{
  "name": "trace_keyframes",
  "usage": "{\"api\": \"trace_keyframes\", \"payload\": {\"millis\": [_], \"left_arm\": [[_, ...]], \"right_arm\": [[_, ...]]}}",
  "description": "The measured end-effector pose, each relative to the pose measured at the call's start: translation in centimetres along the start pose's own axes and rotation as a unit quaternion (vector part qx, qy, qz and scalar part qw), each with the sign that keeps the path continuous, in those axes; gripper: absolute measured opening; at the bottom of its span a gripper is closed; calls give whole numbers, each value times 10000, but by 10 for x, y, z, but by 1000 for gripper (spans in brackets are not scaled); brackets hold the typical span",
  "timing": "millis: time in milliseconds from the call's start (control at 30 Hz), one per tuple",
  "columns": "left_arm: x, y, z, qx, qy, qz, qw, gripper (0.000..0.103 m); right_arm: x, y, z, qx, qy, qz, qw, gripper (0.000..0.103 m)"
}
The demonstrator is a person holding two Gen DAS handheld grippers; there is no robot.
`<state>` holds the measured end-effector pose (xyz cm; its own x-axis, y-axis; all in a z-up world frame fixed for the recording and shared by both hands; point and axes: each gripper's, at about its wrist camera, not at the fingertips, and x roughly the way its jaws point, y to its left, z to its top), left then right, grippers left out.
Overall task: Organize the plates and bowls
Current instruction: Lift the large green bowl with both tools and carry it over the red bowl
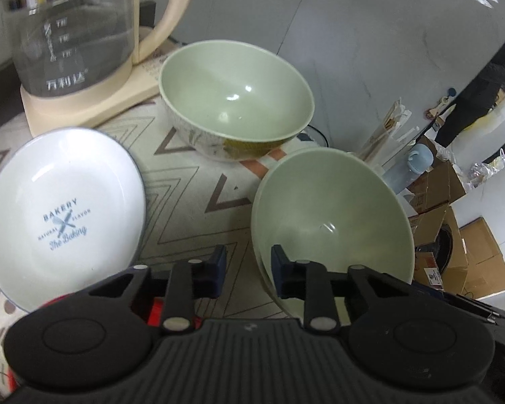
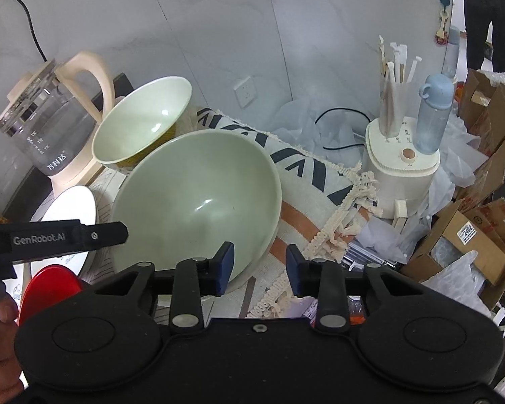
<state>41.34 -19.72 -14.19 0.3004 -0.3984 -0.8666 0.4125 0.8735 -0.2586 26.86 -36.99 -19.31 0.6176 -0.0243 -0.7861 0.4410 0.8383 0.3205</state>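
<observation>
A near pale green bowl sits on the patterned cloth, its left rim by my open left gripper, whose right pad lies over the bowl's rim. A second green bowl with a patterned outside stands behind it. A white "Bakery" plate lies at the left. In the right wrist view the near bowl is in front of my open right gripper, its right rim near the left pad. The far bowl and the white plate lie beyond. A red plate shows at lower left.
A glass kettle with a cream base stands at the back left. A cream appliance holding a straw cup and a blue bottle stands at the right. Cardboard boxes and plastic bags lie beyond the table's right edge. The other gripper's body crosses at left.
</observation>
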Motion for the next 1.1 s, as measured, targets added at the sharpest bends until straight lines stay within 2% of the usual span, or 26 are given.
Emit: {"api": "trace_keyframes", "payload": {"millis": [167, 233, 467, 700, 1100], "left_arm": [[7, 0, -1, -103, 61, -182, 9998, 11], [6, -3, 0, -96, 43, -124, 9999, 11], [-9, -7, -2, -17, -132, -128, 9998, 11], [-32, -6, -2, -119, -360, -112, 9992, 11], [-80, -11, -8, -425, -799, 212, 9957, 11]], "right_arm": [[10, -2, 2, 92, 6, -32, 10000, 23], [13, -1, 3, 73, 29, 10, 10000, 19], [13, -2, 4, 100, -6, 32, 9999, 18], [-6, 8, 6, -140, -230, 51, 9996, 18], [-34, 19, 16, -525, -436, 422, 9968, 18]]}}
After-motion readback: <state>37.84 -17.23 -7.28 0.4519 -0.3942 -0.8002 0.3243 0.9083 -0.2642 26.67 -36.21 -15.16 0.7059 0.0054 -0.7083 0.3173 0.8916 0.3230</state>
